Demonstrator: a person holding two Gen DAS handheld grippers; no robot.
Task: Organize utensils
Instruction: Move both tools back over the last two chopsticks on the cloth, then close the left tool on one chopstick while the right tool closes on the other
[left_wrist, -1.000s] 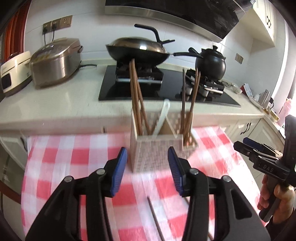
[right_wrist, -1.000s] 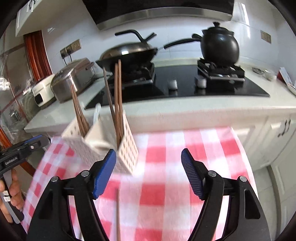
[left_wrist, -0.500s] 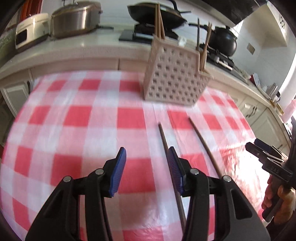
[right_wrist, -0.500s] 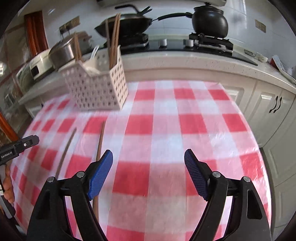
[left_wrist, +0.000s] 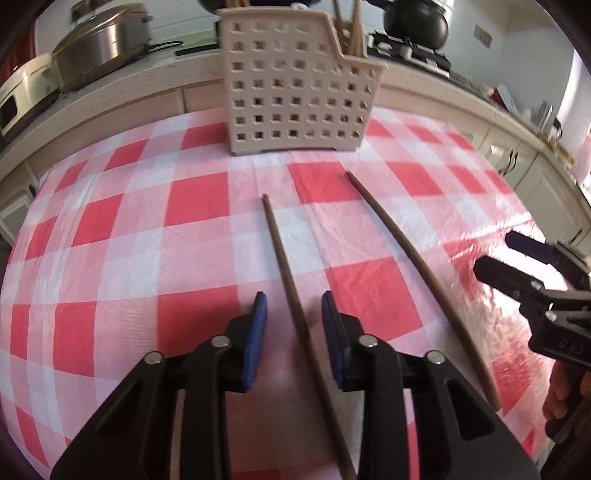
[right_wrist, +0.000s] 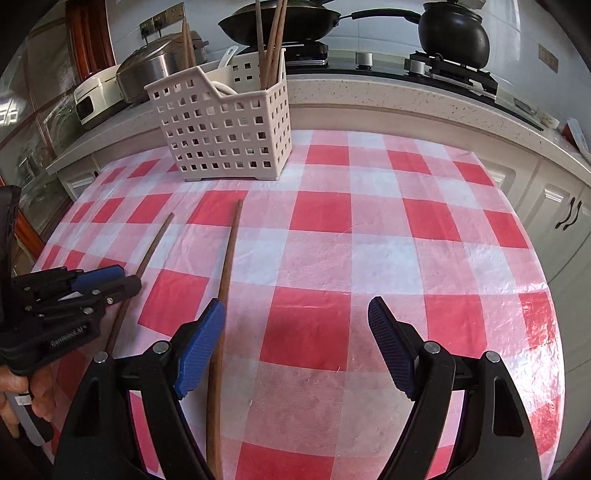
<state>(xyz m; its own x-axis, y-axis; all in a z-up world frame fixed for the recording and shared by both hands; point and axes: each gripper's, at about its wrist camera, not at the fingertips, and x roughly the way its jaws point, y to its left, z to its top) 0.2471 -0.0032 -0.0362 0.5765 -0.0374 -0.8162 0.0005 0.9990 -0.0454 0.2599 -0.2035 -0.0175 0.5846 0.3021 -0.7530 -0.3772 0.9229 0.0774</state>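
Observation:
Two brown chopsticks lie on the red-checked tablecloth (left_wrist: 110, 229). My left gripper (left_wrist: 293, 325) is open and low over the cloth, with the left chopstick (left_wrist: 284, 258) running between its jaws, not clamped. The right chopstick (left_wrist: 413, 254) lies beside it. My right gripper (right_wrist: 295, 343) is open wide, and the right chopstick (right_wrist: 225, 280) passes just inside its left finger (right_wrist: 199, 350). The left chopstick (right_wrist: 147, 254) also shows there, under the left gripper (right_wrist: 92, 284). The white perforated utensil caddy (right_wrist: 229, 125) stands at the far table edge and holds several chopsticks and a white spoon.
Behind the table runs a kitchen counter (right_wrist: 406, 96) with a rice cooker (left_wrist: 99, 44), a wok (right_wrist: 280, 18) and a black pot (right_wrist: 454, 33) on the stove. White cabinets (right_wrist: 554, 206) stand to the right.
Both grippers have dropped lower and closer to the cloth. The left gripper has come down over the left chopstick, which now lies between its jaws. The caddy looks nearer in both views.

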